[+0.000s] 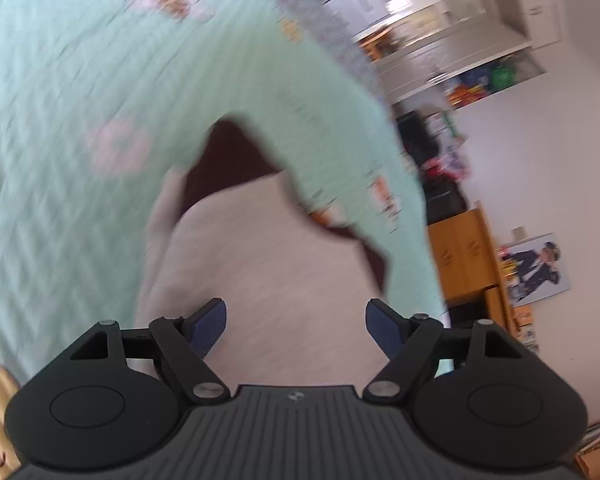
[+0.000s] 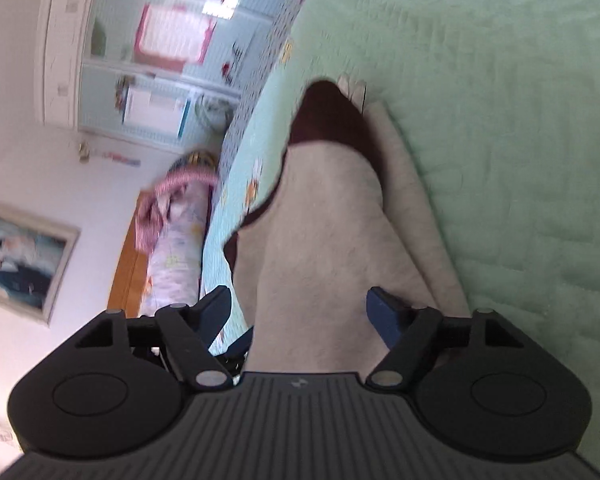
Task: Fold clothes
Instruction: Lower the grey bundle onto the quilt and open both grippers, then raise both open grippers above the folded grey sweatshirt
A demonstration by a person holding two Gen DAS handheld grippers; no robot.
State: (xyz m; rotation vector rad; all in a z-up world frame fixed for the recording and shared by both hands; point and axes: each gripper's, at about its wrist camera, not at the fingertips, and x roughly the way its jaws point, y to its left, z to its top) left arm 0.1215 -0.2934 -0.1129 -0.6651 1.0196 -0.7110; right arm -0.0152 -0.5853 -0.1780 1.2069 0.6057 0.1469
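Bedspread (image 1: 60, 80) mint, quilted; beige garment (image 1: 284, 248) on it; both claws released; shelves (image 1: 440, 32) seemingly behind.

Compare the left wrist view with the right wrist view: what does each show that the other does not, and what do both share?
Left only: a wooden cabinet and an unframed poster on the wall. Right only: a framed picture and a patterned bundle beside the bed. Both: the beige garment with dark maroon lining on the green bedspread, seen between open jaws that grip nothing.
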